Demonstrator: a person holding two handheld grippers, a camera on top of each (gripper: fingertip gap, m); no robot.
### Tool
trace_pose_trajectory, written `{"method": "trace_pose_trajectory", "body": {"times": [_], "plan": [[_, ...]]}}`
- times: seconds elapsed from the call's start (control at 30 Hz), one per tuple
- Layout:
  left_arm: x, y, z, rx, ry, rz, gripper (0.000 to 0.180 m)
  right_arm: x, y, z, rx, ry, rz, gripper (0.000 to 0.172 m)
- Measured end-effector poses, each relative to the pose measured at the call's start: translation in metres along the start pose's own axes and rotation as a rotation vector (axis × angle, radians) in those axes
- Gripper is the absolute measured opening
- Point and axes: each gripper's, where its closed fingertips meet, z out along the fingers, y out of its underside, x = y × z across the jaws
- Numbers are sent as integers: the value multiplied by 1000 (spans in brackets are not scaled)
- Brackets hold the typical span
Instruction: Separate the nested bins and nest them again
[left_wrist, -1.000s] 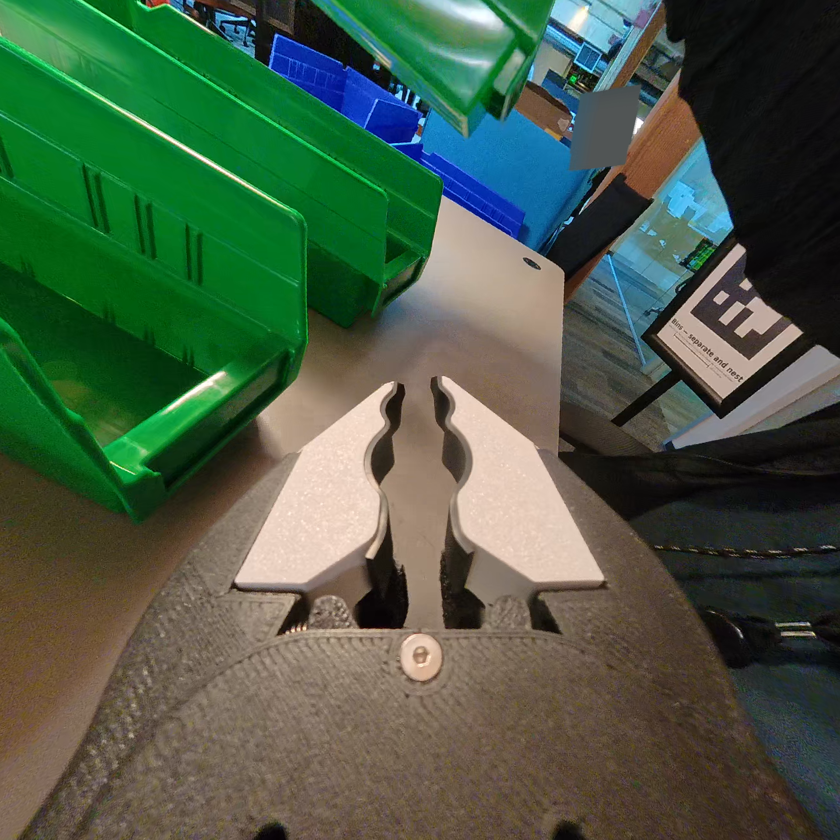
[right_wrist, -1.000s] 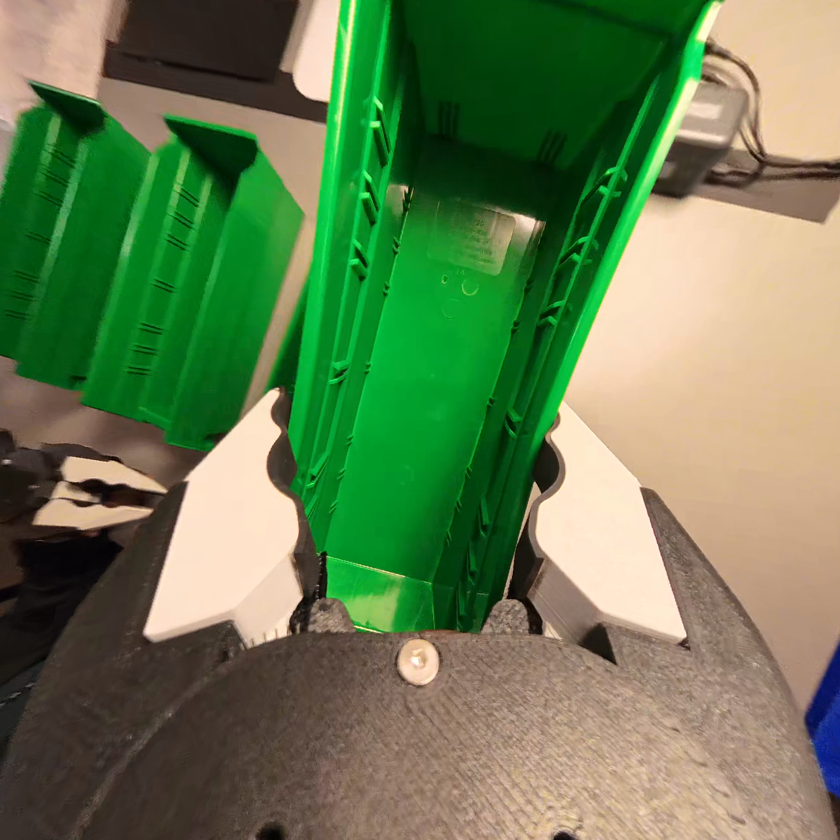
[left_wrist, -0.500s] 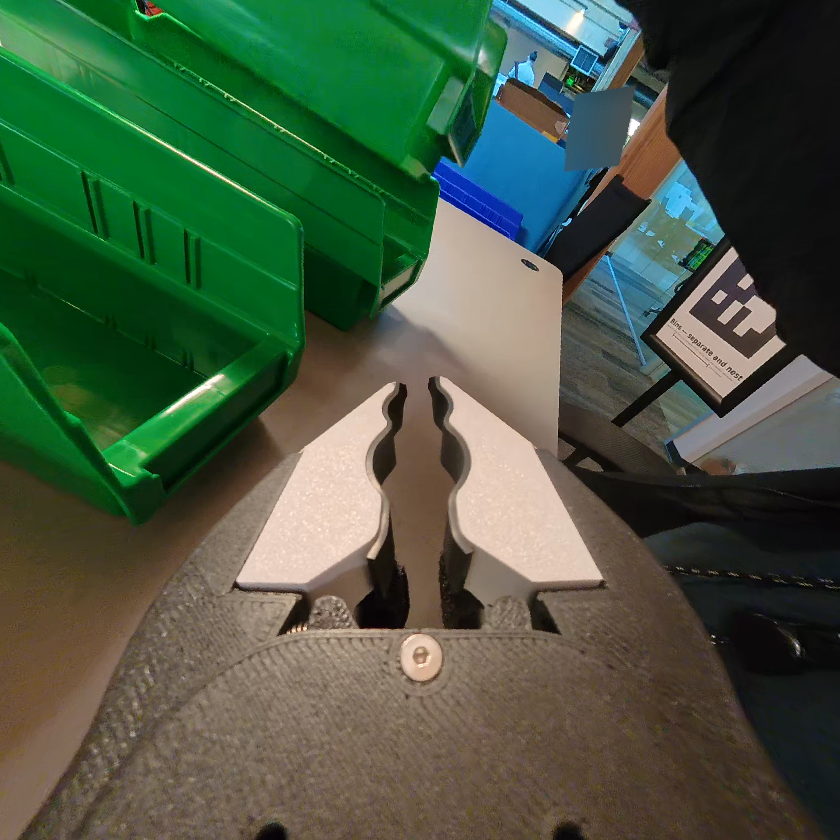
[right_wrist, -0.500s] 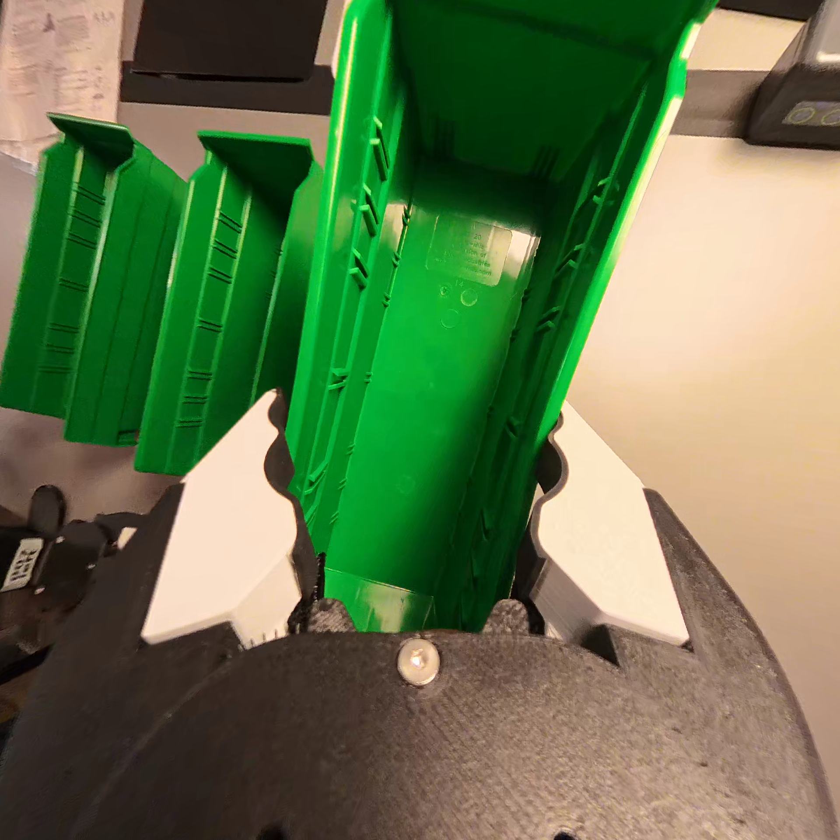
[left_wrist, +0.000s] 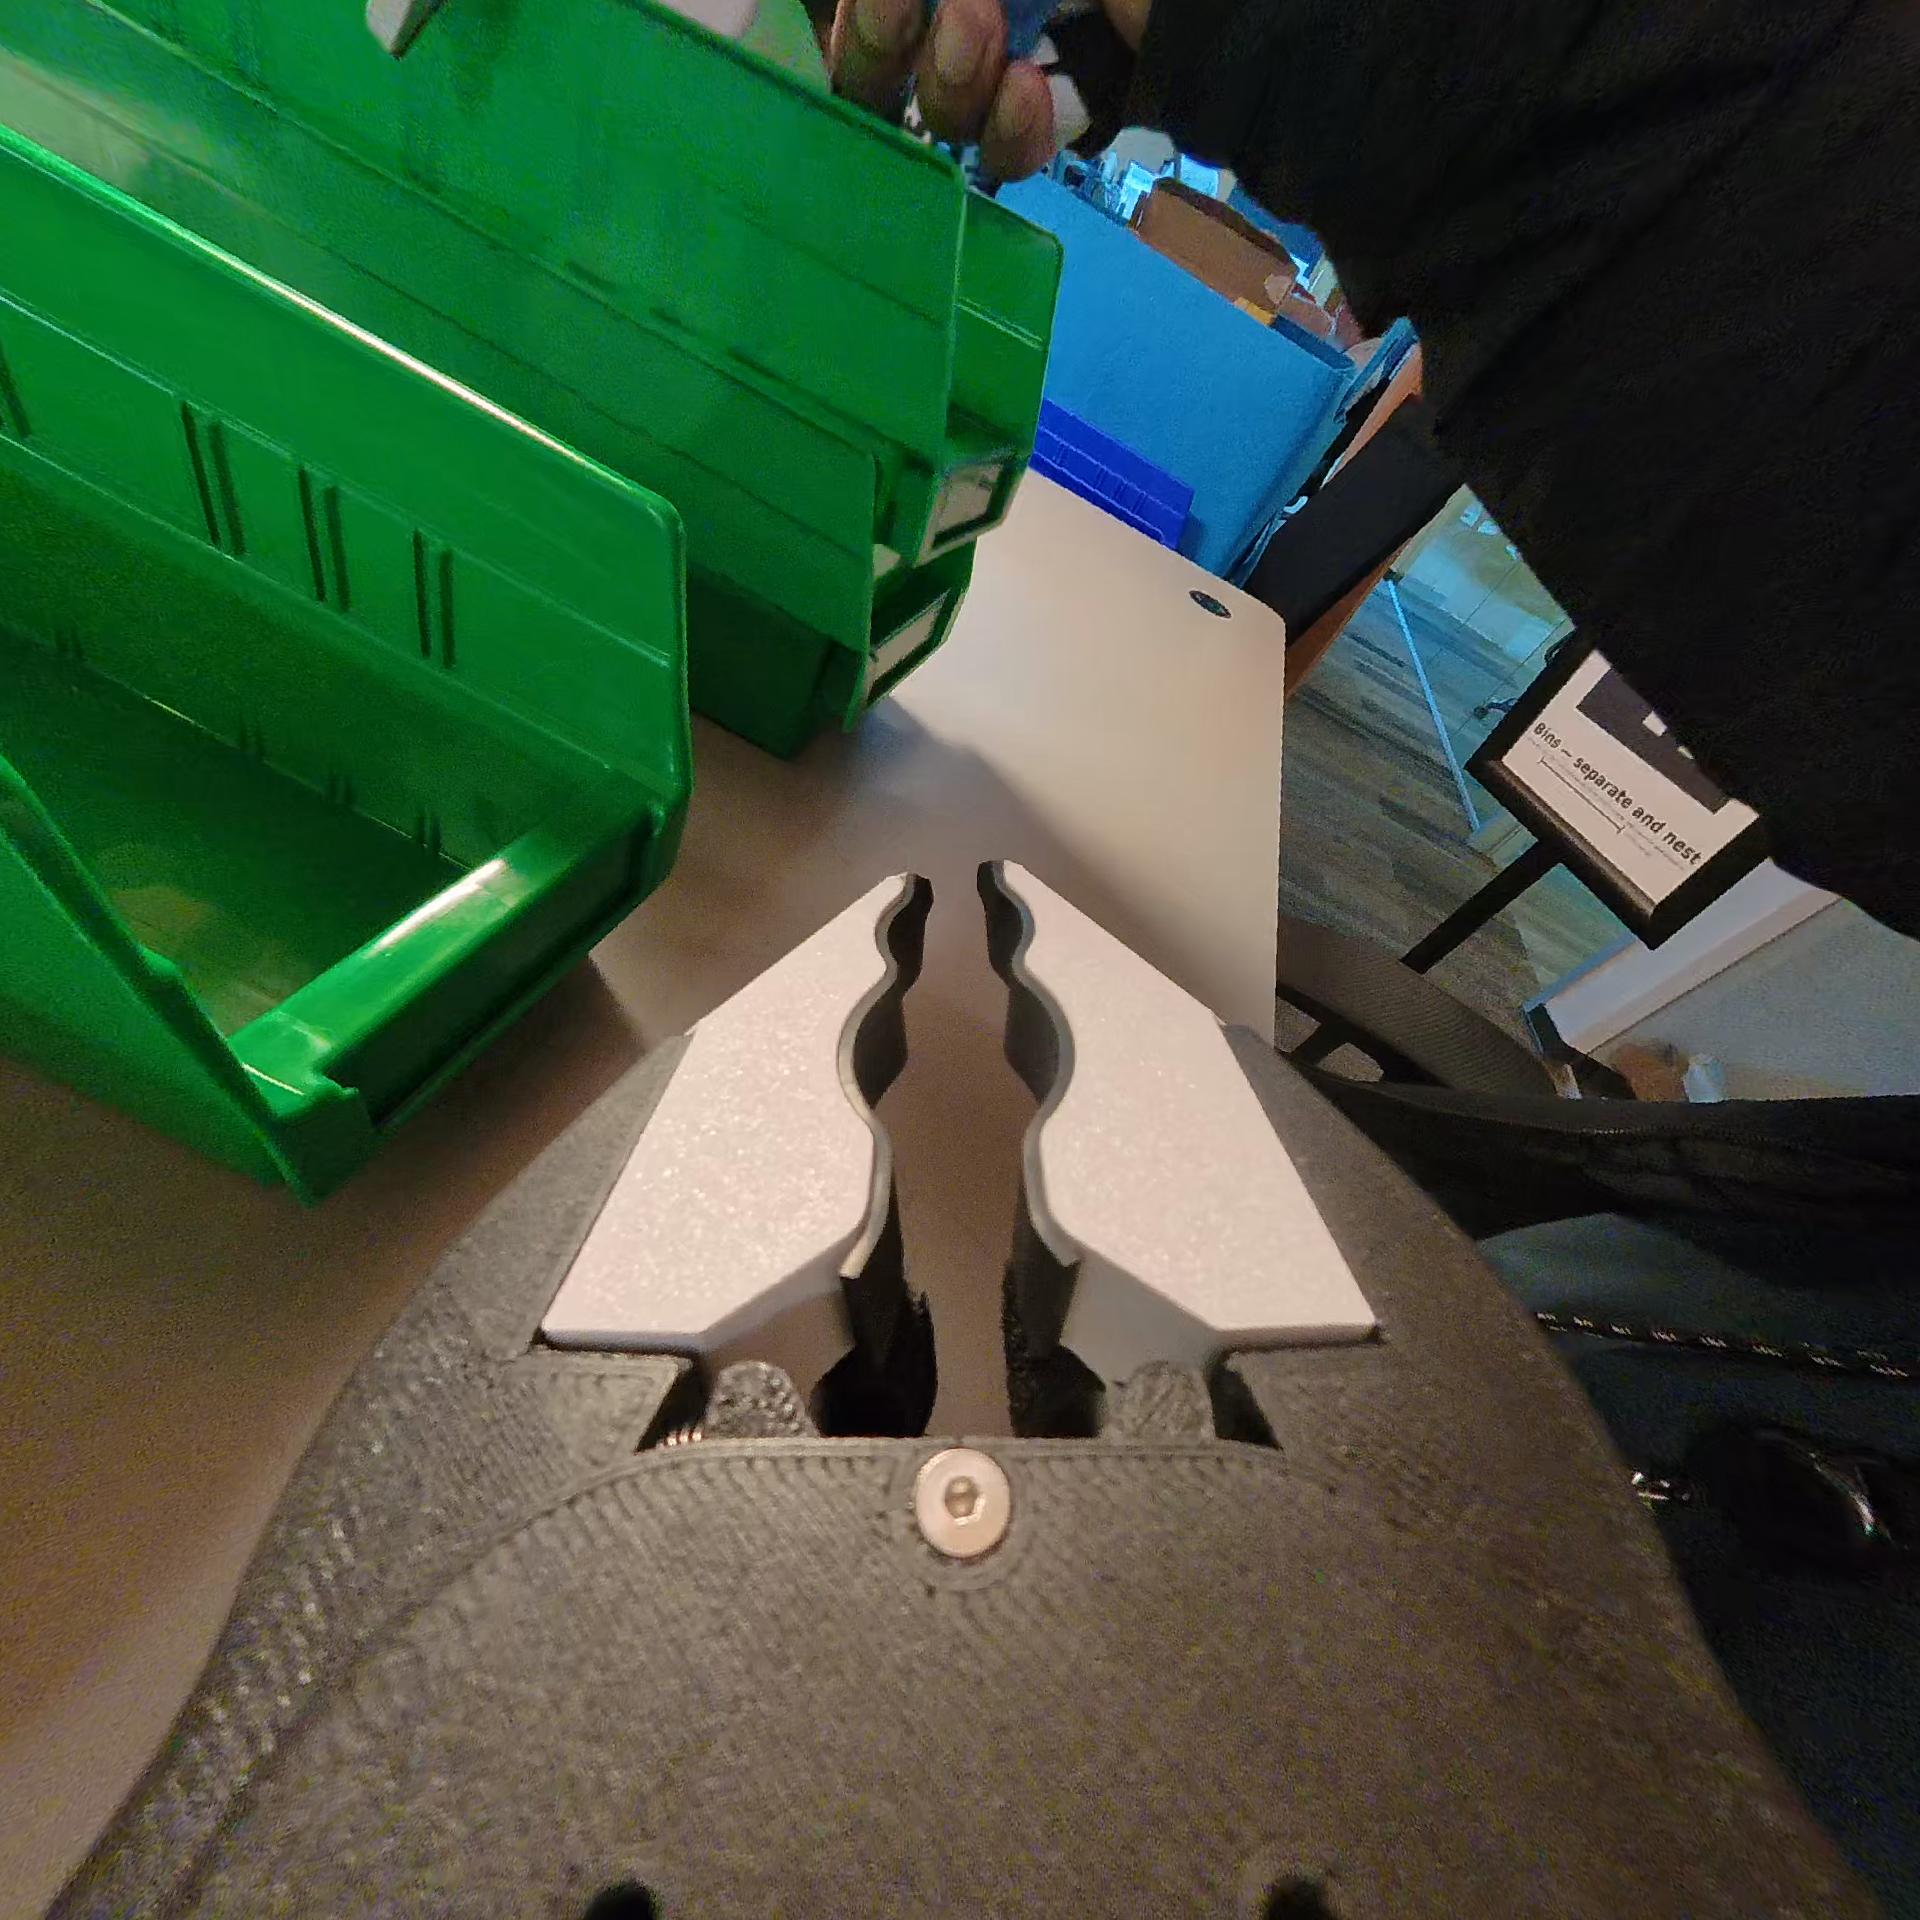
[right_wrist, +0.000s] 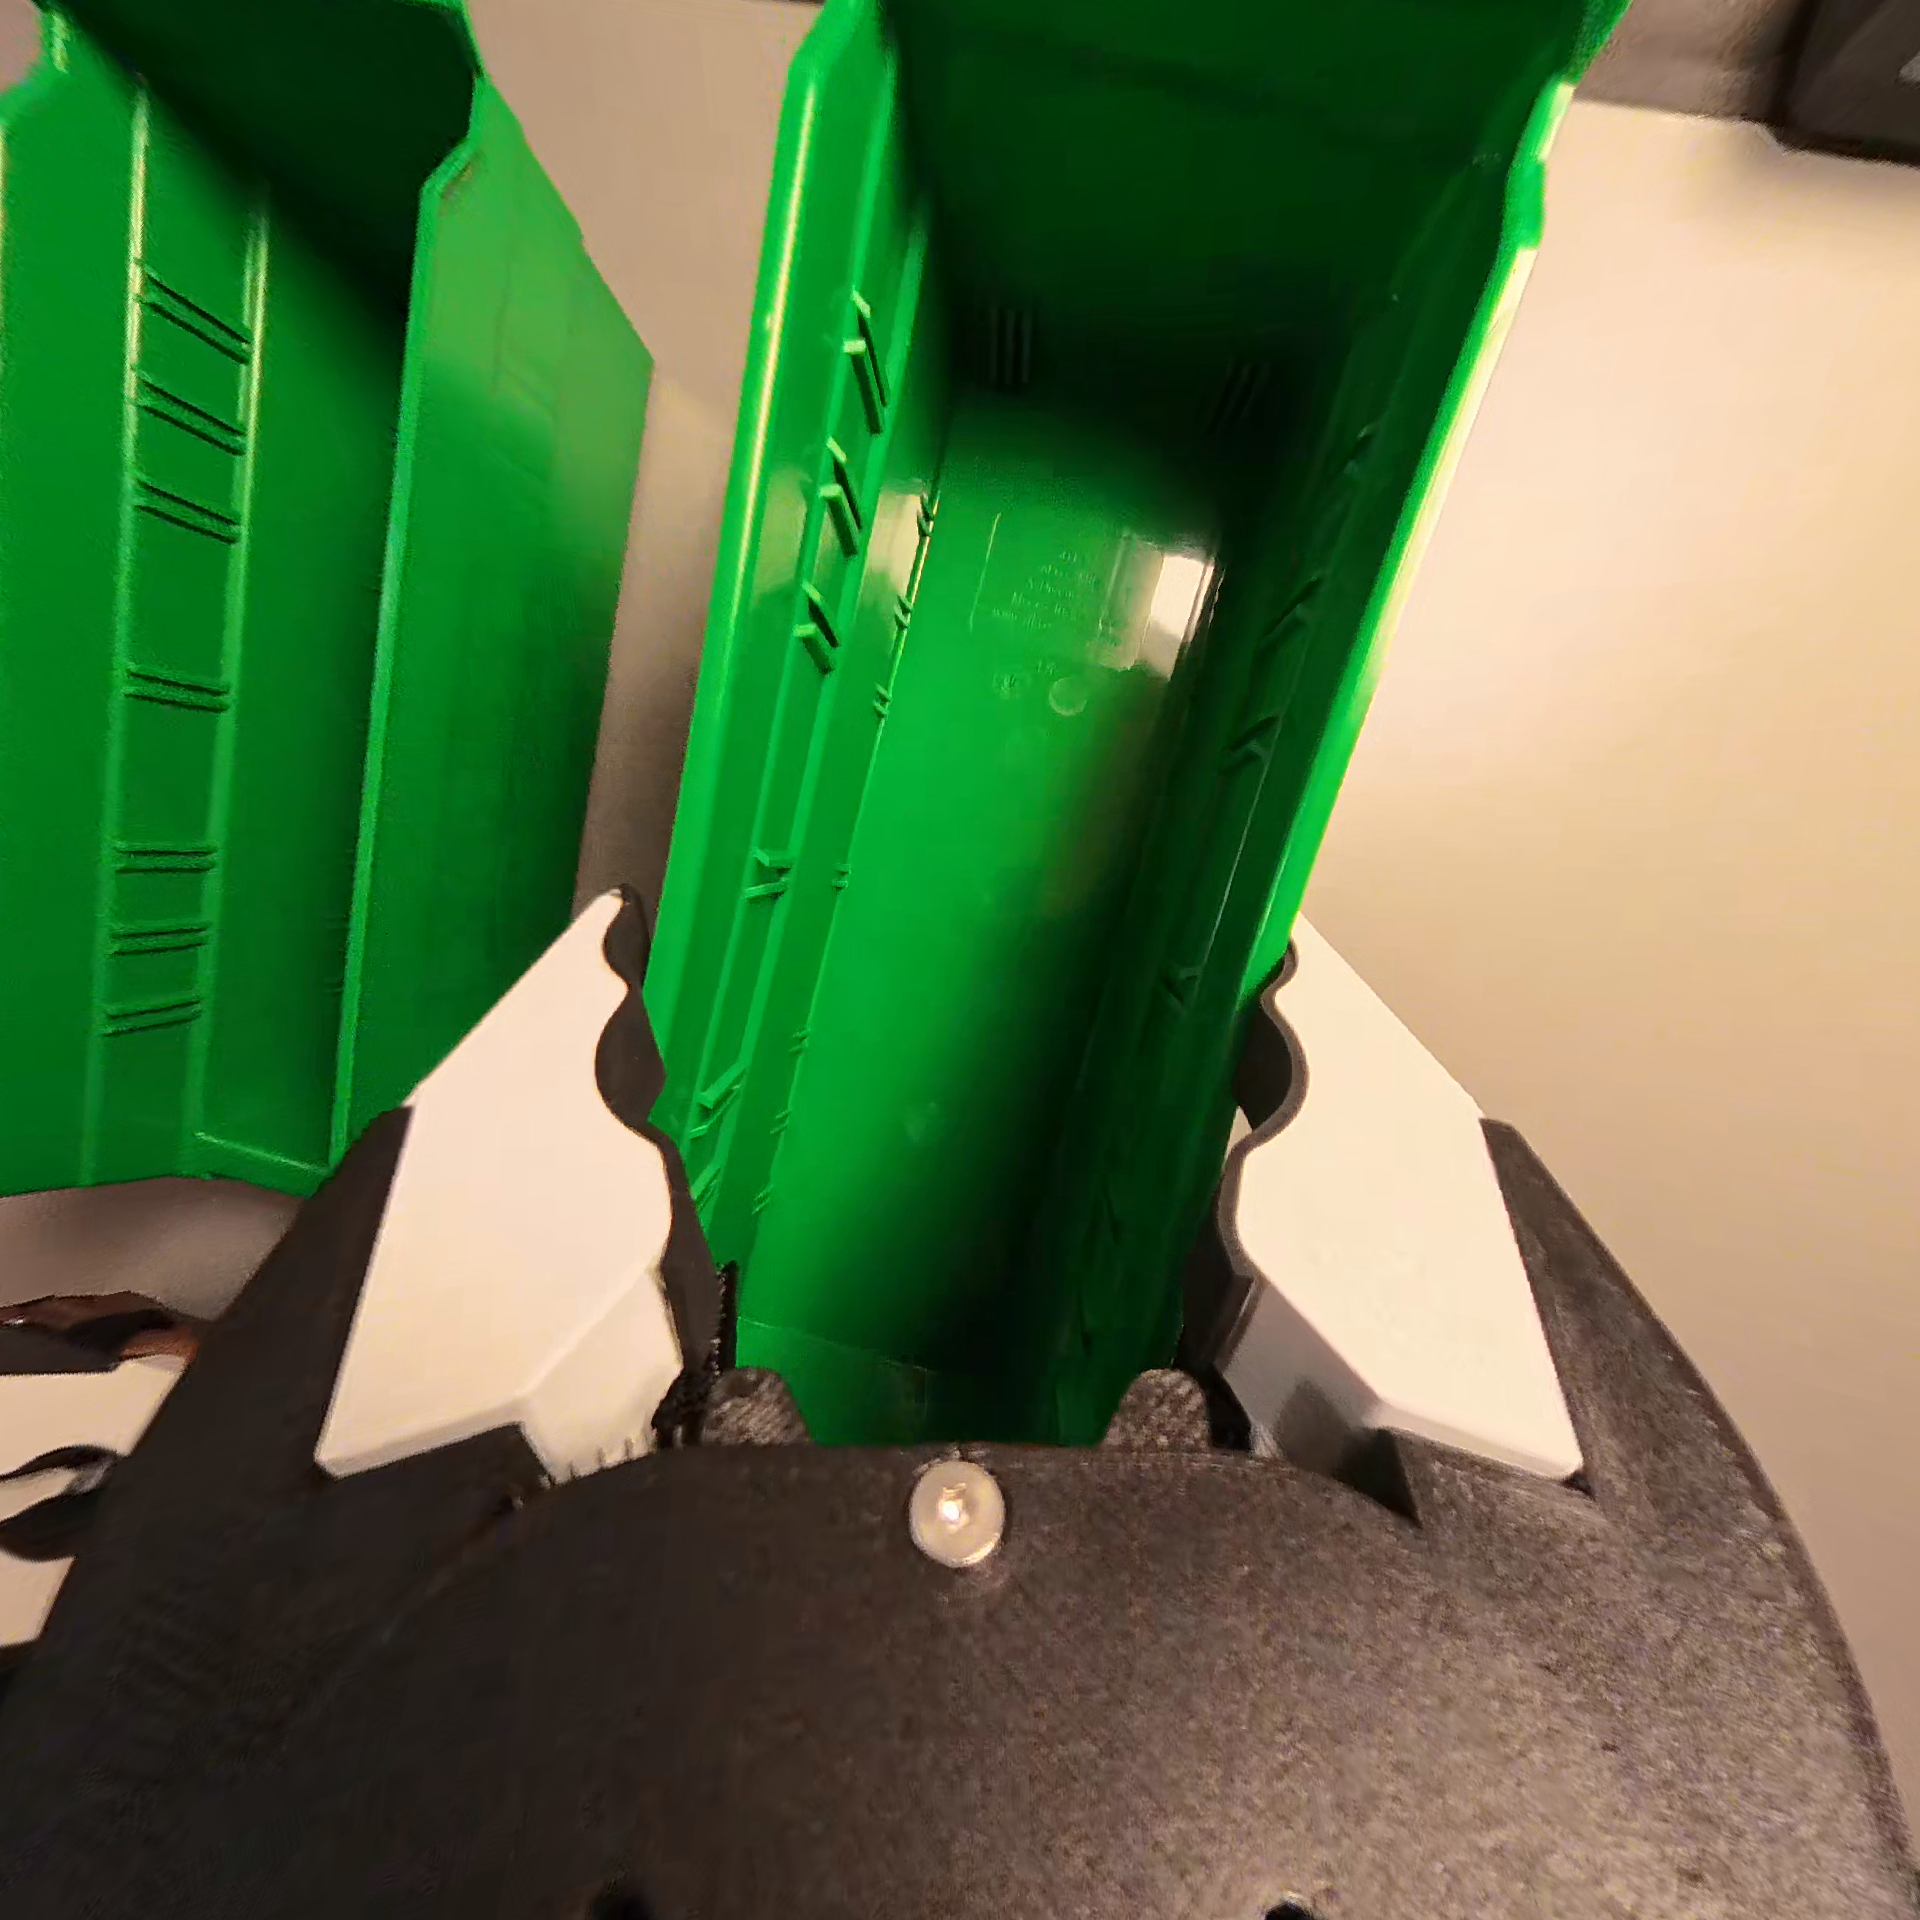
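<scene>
My right gripper (right_wrist: 951, 935) is spread wide and shut on a long green bin (right_wrist: 1039, 831), with one pad on each side wall near its end. In the left wrist view this bin (left_wrist: 623, 260) sits low in a second green bin (left_wrist: 790, 665) on the grey table (left_wrist: 1091, 727); a hand (left_wrist: 935, 73) shows behind it. A third green bin (left_wrist: 312, 779) stands alone at the near left and also shows in the right wrist view (right_wrist: 260, 623). My left gripper (left_wrist: 954, 883) hovers over the table right of the bins, its fingers a narrow gap apart with nothing between them.
The table's right edge (left_wrist: 1276, 831) is close to my left gripper. Beyond it are blue bins (left_wrist: 1112, 478), a framed sign on a stand (left_wrist: 1621, 810) and a person's dark sleeve (left_wrist: 1610, 416). Bare tabletop (right_wrist: 1610, 727) lies right of the held bin.
The right gripper has brought its green bin down from above into the farther bin on the table. The left gripper has stayed in place, its fingers closing slightly on nothing.
</scene>
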Motion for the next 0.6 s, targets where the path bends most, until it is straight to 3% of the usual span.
{"method": "trace_pose_trajectory", "body": {"times": [0.4,0.6], "plan": [[0,0,0,-4,2,2,10,1,0,17,35,59,-27,129],[0,0,0,-2,2,1,11,-7,-11,-8,152,-16,-42,134]]}}
